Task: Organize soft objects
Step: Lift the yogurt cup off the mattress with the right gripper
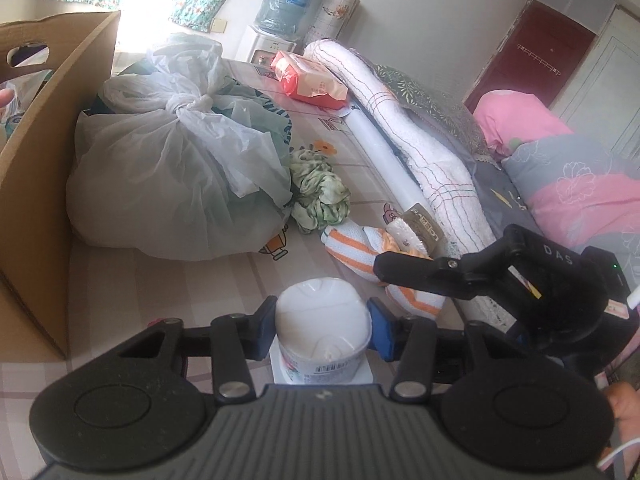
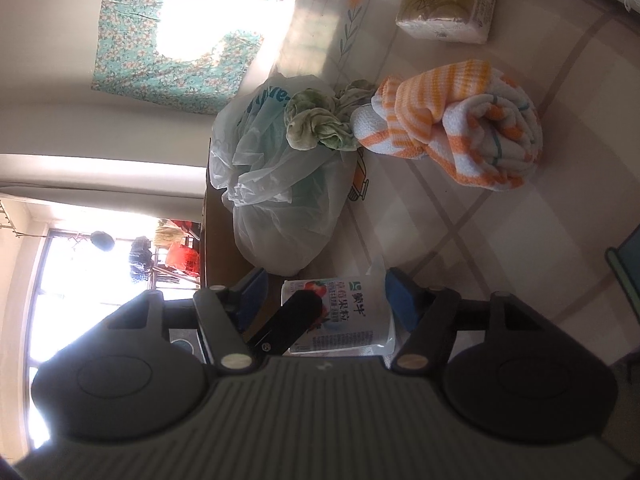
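Left wrist view: the left gripper (image 1: 322, 330) is clamped on a small white plastic yoghurt cup with a printed label (image 1: 322, 322), one blue pad (image 1: 262, 330) pressing on each side of it. The cup's sealed top faces the camera, so its axis runs roughly along the line of the fingers. The right gripper (image 1: 416, 270) enters from the right, its black finger reaching over the orange-and-white striped rolled towel (image 1: 352, 250).

Right wrist view: the right gripper (image 2: 326, 306) stands released. Its blue pads sit clear of the yoghurt cup (image 2: 348, 316) on both sides, with a finger of the left gripper (image 2: 292, 316) crossing in front of the label. No earlier picture is given, so only the present gap can be stated.

Deciding relation: the cup is carried by the left hand alone. The brown cardboard box with a cut-out handle (image 1: 52, 152) lies to the left of that gripper, beyond the knotted translucent white plastic bag (image 1: 172, 168). Judged from this layout, the left hand is the nearer one to the box.

The striped towel (image 2: 452, 128) and the crumpled green cloth (image 2: 320, 126) lie ahead on the checked table covering (image 2: 500, 240), touching each other; the right gripper is nearer to both.
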Available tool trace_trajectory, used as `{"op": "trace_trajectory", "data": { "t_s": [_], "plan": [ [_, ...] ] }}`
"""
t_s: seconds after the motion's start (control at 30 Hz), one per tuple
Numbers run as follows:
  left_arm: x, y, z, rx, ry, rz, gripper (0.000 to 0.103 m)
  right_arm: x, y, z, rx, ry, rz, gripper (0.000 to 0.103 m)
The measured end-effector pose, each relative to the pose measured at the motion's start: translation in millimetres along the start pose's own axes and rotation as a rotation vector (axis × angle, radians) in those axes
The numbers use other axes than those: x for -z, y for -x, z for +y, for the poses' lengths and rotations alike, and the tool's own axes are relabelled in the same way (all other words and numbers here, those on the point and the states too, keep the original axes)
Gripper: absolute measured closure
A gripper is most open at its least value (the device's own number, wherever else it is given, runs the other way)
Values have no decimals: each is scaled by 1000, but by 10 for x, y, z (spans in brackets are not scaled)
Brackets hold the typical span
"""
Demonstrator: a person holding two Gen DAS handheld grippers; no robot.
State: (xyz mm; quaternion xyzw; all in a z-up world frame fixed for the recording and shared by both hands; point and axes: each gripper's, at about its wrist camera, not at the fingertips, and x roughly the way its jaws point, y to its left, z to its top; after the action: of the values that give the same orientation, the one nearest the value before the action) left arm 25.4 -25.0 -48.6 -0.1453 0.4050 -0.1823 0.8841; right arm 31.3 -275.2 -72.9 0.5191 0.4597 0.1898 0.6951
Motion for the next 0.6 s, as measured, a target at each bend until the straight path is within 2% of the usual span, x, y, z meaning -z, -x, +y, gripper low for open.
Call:
{"op": "trace_trajectory", "data": {
  "t_s": [0.2,0.37,0.5,0.6],
  "plan": [
    [11,-56,21,73,48,-14,54,-30,78,-68,5,-40,-30,37],
    [58,-108,0,59,23,-5,54,0,26,-110,19,-48,-18,37],
    [69,-71,1,31,-4,-21,53,-2,17,-132,-4,-57,-14,38],
    [76,-50,17,11,-7,-22,47,-9,18,-116,-9,-48,-11,38]
  ]
}}
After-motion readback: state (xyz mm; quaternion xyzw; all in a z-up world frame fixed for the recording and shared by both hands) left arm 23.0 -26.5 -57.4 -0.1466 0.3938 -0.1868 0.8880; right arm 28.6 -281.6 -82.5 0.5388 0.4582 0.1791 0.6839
